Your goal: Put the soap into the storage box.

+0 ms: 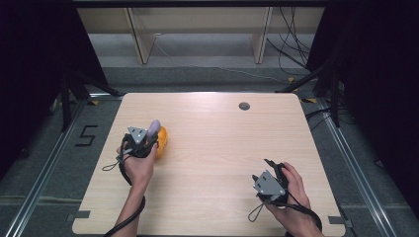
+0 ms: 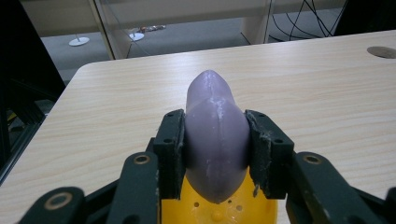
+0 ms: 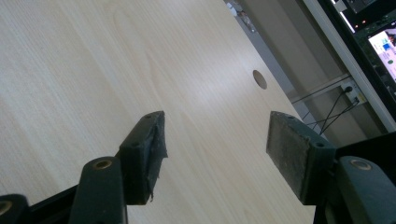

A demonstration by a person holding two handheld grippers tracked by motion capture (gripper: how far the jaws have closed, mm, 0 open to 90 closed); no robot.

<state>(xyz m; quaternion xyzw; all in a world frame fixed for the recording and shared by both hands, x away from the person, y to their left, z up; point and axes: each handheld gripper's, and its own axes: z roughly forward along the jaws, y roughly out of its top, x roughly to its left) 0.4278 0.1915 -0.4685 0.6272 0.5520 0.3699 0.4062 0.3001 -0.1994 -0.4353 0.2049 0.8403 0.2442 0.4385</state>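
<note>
Lab / data-capture cell, not a home or office. Light wood bench [image 1: 222,148] sits alone on grey floor, boxed in by black curtains [image 1: 34,74] on both sides. Metal floor rails [image 1: 47,173] run along the bench, and a black "5" [image 1: 87,135] is taped on the floor at the left. Loose cables [image 1: 291,54] trail across the back, past bare wooden frame legs [image 1: 141,42]. Lit monitor [image 3: 385,51] and wall socket [image 3: 348,88] off one edge.
</note>
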